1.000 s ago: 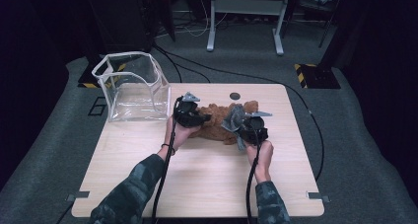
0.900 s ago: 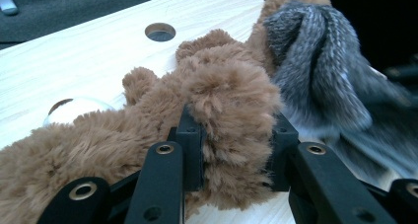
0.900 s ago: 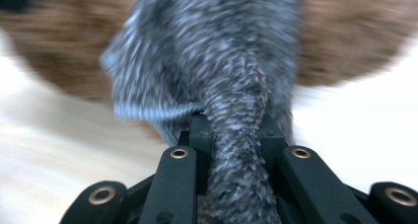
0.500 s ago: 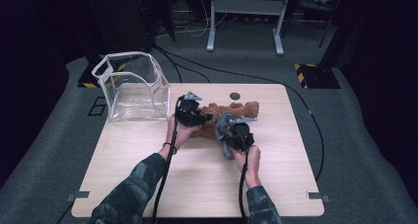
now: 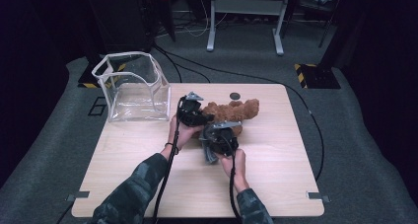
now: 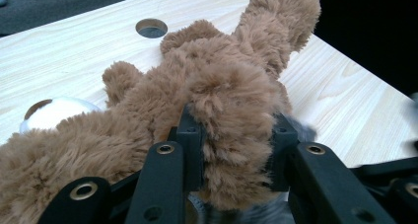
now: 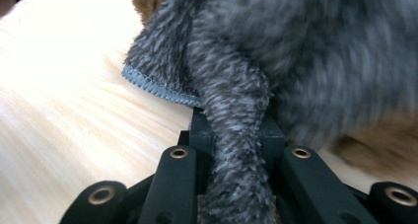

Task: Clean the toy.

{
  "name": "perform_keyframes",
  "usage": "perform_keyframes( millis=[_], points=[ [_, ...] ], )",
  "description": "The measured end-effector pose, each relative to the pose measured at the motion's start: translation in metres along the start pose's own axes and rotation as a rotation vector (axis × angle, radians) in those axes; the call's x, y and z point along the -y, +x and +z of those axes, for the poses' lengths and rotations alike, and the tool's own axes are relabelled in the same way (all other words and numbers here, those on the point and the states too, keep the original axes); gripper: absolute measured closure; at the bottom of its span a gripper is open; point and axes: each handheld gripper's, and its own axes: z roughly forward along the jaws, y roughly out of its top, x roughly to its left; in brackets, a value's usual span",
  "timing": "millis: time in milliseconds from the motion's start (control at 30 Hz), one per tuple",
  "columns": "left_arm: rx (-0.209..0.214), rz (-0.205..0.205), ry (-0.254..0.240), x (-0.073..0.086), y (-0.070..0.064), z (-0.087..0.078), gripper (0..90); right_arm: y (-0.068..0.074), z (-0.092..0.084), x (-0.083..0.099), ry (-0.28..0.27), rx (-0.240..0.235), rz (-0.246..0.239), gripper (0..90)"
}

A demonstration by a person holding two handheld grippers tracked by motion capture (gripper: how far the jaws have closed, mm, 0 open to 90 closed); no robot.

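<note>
A brown teddy bear (image 5: 236,109) lies on the wooden table (image 5: 296,155), just beyond both hands. My left gripper (image 5: 198,118) is at the bear's left side. In the left gripper view this gripper (image 6: 231,135) is shut on a thick furry limb of the bear (image 6: 207,76). My right gripper (image 5: 214,135) sits just in front of the bear, close beside the left one. In the right gripper view it (image 7: 235,130) is shut on a fold of grey fuzzy cloth (image 7: 305,41) with a stitched hem, and brown fur (image 7: 374,145) shows beneath the cloth.
A clear plastic bag (image 5: 132,88) with a white rim stands open at the table's back left corner. A round hole (image 5: 235,95) is set in the tabletop just behind the bear. Cables trail across the grey floor beyond the table.
My right gripper has moved left and toward the person, drawing the grey cloth with it. The left gripper has stayed in place on the bear.
</note>
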Motion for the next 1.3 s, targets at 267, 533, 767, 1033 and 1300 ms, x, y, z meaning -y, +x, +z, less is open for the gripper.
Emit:
perform_keyframes(
  millis=[267,533,767,1033,1300],
  points=[
    [0.007,0.0,-0.001,0.001,0.002,-0.002,68.2,-0.031,-0.011,0.003,0.017,0.123,0.074,76.0],
    [0.013,0.004,0.005,0.002,0.002,0.0,68.2,-0.09,-0.052,0.028,-0.005,0.274,0.2,76.0],
    [0.006,0.006,0.004,0.0,-0.002,0.002,68.2,-0.054,-0.053,0.012,-0.057,0.136,0.06,75.8],
    [0.013,0.003,0.008,0.001,0.001,-0.001,67.7,-0.044,-0.024,-0.005,-0.004,0.171,0.064,75.8],
    [0.02,0.004,0.013,0.001,0.003,-0.004,64.7,-0.053,-0.043,-0.003,-0.043,0.166,0.085,75.8]
  ],
)
